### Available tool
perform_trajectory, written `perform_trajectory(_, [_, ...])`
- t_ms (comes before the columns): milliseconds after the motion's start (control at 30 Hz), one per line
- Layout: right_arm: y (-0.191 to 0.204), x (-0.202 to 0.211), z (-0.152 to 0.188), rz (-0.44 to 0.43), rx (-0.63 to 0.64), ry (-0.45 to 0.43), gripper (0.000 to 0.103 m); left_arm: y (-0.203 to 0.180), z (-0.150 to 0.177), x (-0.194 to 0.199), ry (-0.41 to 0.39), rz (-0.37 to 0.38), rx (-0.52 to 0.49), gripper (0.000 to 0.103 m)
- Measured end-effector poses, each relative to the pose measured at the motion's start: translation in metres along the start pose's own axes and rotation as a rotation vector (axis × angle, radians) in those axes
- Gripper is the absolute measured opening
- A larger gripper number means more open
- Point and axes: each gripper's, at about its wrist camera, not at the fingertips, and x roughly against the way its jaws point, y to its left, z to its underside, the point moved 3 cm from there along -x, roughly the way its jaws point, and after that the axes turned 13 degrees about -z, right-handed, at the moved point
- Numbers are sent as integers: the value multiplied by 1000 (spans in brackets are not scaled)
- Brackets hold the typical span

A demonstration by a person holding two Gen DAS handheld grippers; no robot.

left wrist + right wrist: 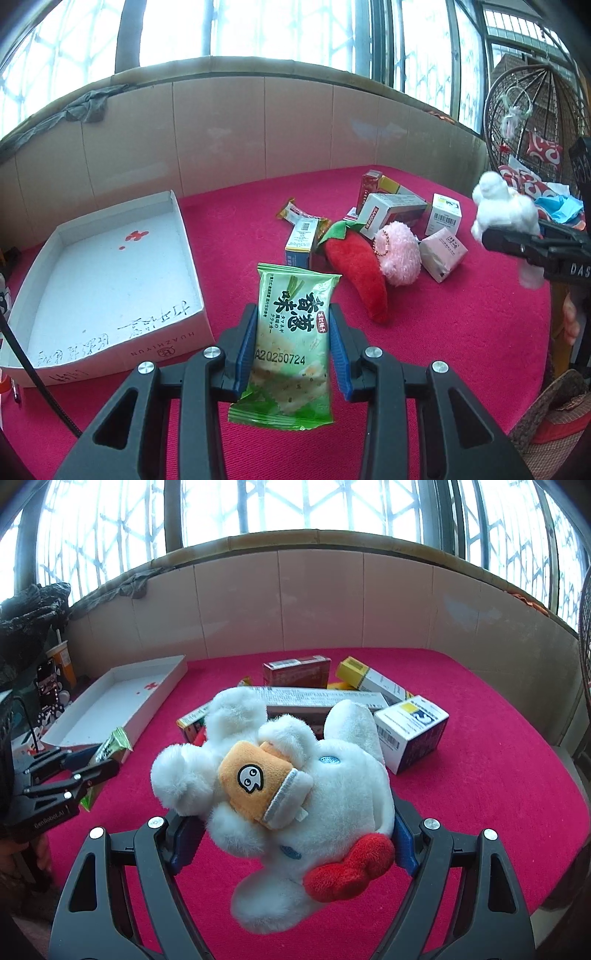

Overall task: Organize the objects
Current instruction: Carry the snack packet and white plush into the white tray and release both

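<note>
Plush's orange patch (255,779) — right wrist only

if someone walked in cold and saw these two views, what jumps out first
A white plush toy with an orange patch and red bow fills the right gripper, held above the crimson cloth. The left gripper clamps a green cracker packet. Behind lies a heap of small boxes, with a white tray to its left.

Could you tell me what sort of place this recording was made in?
Probably a home balcony or sunroom: barred windows wrap a tiled wall, a hanging wicker chair stands alongside, and a pink-carpeted surface holds household clutter.
</note>
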Motion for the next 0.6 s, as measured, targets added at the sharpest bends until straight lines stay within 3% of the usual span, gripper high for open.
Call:
perform_trajectory(233, [25,-5,-23,-42,48,-21,83,19,-5,15,-42,-31,33,36])
perform_trajectory(600, [80,-27,-55,-141,145,-27,83,83,-15,28,-70,-112,163,36])
